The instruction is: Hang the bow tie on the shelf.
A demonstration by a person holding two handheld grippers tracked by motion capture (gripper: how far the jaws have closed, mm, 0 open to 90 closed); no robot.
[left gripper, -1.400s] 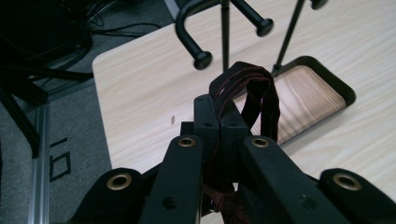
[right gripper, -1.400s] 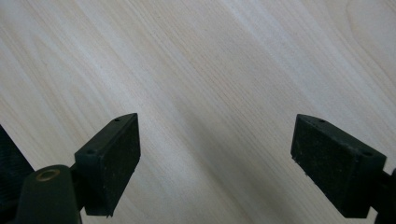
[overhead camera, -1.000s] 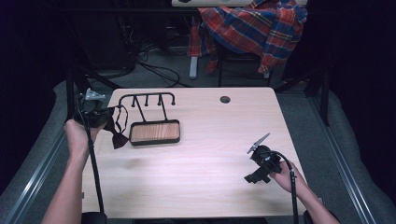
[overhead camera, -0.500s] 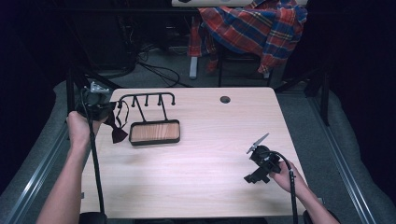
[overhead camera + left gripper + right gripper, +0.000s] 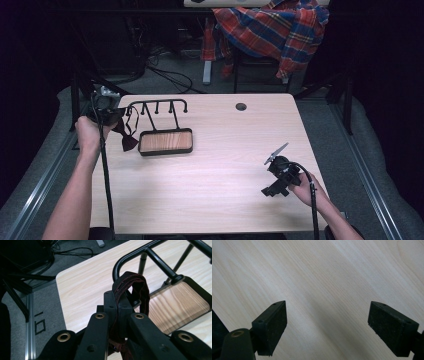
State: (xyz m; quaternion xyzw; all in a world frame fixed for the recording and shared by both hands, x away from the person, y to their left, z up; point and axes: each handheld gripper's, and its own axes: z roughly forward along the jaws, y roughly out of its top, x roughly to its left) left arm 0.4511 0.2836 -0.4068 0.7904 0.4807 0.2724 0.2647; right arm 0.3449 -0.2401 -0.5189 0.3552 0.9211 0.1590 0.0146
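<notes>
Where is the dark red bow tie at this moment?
In the high view the bow tie hangs at the table's left edge, its strap clamped in the left claw, beside the black rack and its wooden tray.

I count one surface (image 5: 210, 190), light wood. One black rack (image 5: 160, 107) on it with one wooden tray base (image 5: 166, 141); I make out four upright pegs along its top bar. One dark red bow tie (image 5: 126, 136), its strap looped up by the rack's end. One round dark hole (image 5: 241, 106) near the far edge. Two tongs: left tongs (image 5: 107, 116), right tongs (image 5: 272, 182). Two forearms. One plaid shirt (image 5: 272, 27) beyond the surface.
</notes>
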